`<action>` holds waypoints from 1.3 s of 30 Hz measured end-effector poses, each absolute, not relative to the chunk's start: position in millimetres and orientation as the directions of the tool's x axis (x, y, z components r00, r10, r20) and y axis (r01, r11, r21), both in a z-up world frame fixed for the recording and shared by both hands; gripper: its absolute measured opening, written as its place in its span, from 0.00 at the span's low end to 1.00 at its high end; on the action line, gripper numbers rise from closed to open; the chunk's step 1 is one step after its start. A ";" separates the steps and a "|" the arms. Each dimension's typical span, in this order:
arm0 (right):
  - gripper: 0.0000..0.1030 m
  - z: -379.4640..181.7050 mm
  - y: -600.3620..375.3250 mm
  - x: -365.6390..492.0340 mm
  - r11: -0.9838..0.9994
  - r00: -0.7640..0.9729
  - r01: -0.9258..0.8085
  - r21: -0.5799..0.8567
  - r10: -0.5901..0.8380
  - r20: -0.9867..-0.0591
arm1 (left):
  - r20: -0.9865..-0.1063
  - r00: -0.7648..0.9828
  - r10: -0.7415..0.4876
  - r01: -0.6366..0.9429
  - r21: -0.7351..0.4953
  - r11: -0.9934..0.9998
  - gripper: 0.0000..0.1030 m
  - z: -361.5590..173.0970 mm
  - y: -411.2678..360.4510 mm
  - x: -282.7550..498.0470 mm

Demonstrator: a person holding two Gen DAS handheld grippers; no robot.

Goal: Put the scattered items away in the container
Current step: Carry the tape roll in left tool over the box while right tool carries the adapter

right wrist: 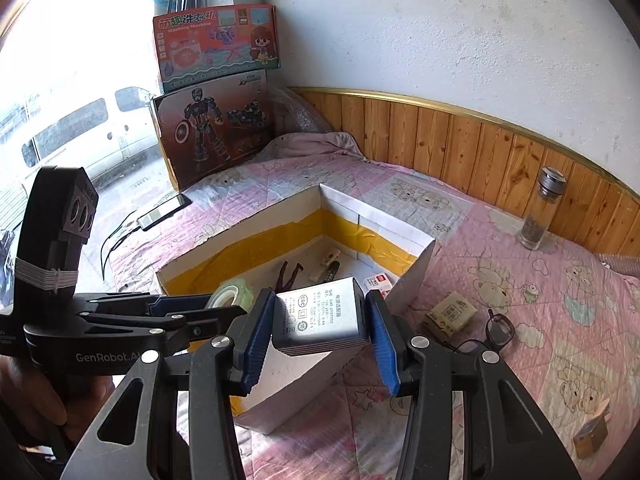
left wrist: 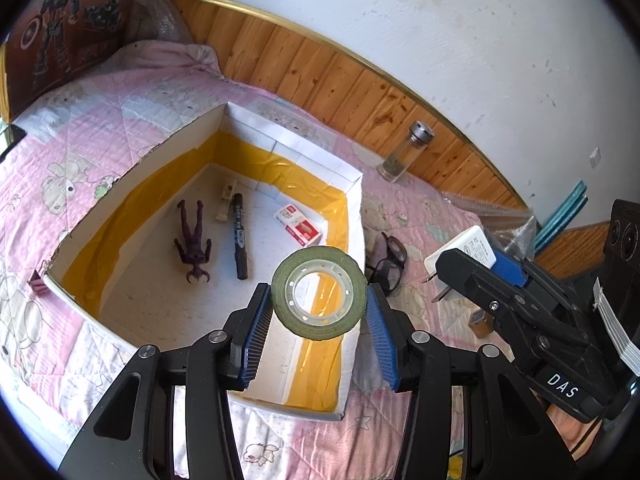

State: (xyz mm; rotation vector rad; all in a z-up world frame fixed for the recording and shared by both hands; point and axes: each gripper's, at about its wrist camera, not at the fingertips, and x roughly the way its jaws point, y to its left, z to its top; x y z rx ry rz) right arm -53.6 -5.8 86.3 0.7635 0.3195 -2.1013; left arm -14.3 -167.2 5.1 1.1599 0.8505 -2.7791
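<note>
left tool (left wrist: pixel 319 312) clamps tape roll (left wrist: pixel 319 299) | right tool (right wrist: pixel 320 320) clamps adapter (right wrist: pixel 322 316) | over box (left wrist: pixel 352 200)

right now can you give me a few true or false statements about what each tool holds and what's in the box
1. The left tool grips a green tape roll. True.
2. The right tool is empty. False: it grips a white power adapter.
3. A black marker pen lies inside the white cardboard box. True.
4. The black-framed glasses are in the box. False: they lie on the pink quilt beside it.
</note>
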 end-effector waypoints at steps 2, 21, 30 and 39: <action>0.46 85.9 -9.9 -58.8 -0.598 -0.443 0.800 0.045 -0.640 -0.628 | -0.668 -0.718 0.195 0.217 -0.481 -0.850 0.48 2.9 -168.6 -18.6; 0.46 71.9 -59.0 -114.8 -0.516 -0.335 0.855 0.056 -0.631 -0.700 | -0.741 -0.623 0.250 0.290 -0.516 -0.806 0.48 -27.0 -174.6 -64.8; 0.46 54.2 -89.7 -145.3 -0.449 -0.268 0.893 0.034 -0.592 -0.760 | -0.766 -0.581 0.277 0.329 -0.532 -0.780 0.48 -39.6 -177.5 -85.2; 0.46 29.4 -117.5 -164.4 -0.370 -0.195 0.929 0.019 -0.533 -0.824 | -0.794 -0.525 0.305 0.398 -0.546 -0.737 0.48 -55.3 -185.5 -102.9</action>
